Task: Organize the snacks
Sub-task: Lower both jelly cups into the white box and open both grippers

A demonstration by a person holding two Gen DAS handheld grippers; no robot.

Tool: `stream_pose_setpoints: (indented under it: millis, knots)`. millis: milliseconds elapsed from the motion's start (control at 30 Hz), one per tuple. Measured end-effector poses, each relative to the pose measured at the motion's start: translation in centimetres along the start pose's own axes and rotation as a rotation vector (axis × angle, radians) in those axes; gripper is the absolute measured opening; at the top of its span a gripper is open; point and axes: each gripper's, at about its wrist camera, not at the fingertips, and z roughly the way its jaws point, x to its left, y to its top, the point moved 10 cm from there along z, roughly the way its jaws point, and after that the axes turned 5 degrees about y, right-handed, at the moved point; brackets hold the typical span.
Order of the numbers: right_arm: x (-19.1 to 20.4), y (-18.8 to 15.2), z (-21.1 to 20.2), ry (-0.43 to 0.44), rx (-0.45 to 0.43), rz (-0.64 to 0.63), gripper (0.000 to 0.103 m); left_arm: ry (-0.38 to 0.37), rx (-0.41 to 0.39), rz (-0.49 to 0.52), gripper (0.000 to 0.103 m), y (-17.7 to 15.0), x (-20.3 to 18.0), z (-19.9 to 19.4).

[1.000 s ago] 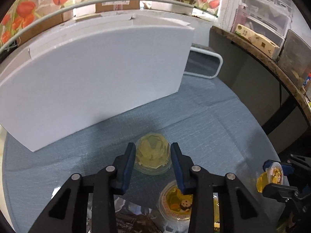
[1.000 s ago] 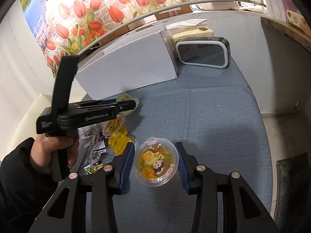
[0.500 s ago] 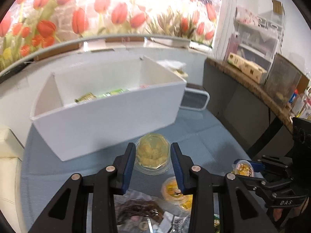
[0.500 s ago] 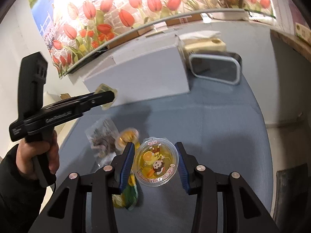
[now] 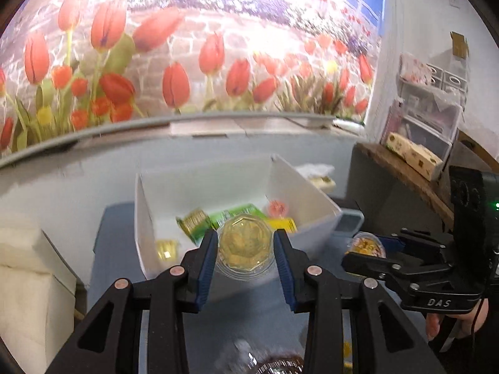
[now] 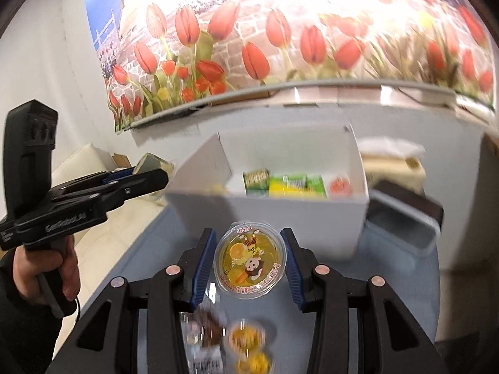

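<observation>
My left gripper (image 5: 244, 251) is shut on a clear yellow jelly cup (image 5: 244, 247) and holds it in the air above the near wall of the open white box (image 5: 315, 196). My right gripper (image 6: 249, 260) is shut on a sealed jelly cup with a panda lid (image 6: 250, 263), raised in front of the same box (image 6: 280, 215). The box holds several snack packets, among them a green one (image 5: 237, 213) and a pink-lidded cup (image 5: 278, 208). The left gripper also shows at the left of the right wrist view (image 6: 146, 174).
On the blue tablecloth (image 6: 402, 283) below lie a dark snack bag (image 6: 207, 332) and two yellow jelly cups (image 6: 248, 338). A grey-rimmed tray (image 6: 402, 218) stands right of the box. A tissue box (image 6: 393, 162) is behind it. A white cushion (image 5: 28, 280) is at left.
Both grippers have risen high above the table with their cups and moved toward the box. The inside of the box has come into view from above.
</observation>
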Motion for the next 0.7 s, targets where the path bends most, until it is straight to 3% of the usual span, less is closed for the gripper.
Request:
stream_pose_setpoints:
  millis: [267, 600, 633, 667, 700]
  knots:
    - [-2.5, 6.0, 4.4, -0.028, 0.006, -0.012, 0.046, 0.013, 0.005, 0.026, 0.041, 4.1, 2.2, 3.7]
    - [-6.7, 6.2, 7.0, -0.07, 0.049, 0.052, 0.048, 0.034, 0.075, 0.027, 0.042, 2.9, 4.1, 8.6]
    - [-6.9, 6.1, 7.1, -0.066, 0.054, 0.068, 0.054, 0.037, 0.088, 0.021, 0.051, 2.7, 4.3, 9.0]
    - [-7.1, 5.9, 7.3, -0.054, 0.064, 0.087, 0.08, 0.043, 0.104, 0.013, 0.067, 2.5, 4.5, 9.4]
    - [-7.2, 5.8, 7.3, -0.049, 0.061, 0.092, 0.096, 0.049, 0.107, 0.008, 0.076, 2.3, 4.7, 9.7]
